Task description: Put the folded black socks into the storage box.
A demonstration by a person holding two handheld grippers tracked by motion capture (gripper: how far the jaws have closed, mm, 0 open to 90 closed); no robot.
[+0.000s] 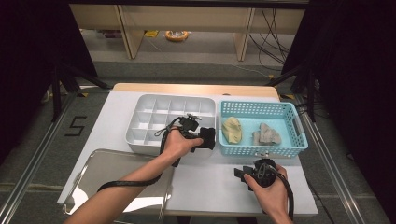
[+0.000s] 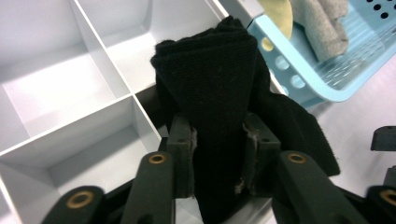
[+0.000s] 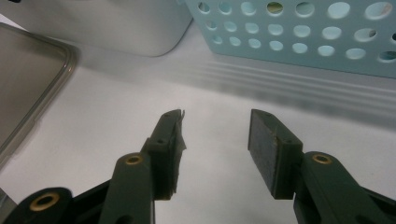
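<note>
At the near right corner of the white compartment organizer (image 1: pixel 140 122), the left tool (image 2: pixel 218 135) pinches a folded black sock (image 2: pixel 219 79), not yet dropped in, while yellow and grey socks wait in the blue basket (image 1: pixel 299 122) and the right tool (image 3: pixel 215 140) stands spread and empty.

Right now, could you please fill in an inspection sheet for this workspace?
Surface: white table, bare in front.
Job's things: black sock over the edge of the white divided box; yellow sock and grey sock lie in the blue basket.
Clutter: metal tray, front left.
Grippers: left hand-held gripper grips the black sock; right hand-held gripper open, holding nothing.
Cables: one trails from each gripper.
Surroundings: wooden furniture, floor cables behind.
</note>
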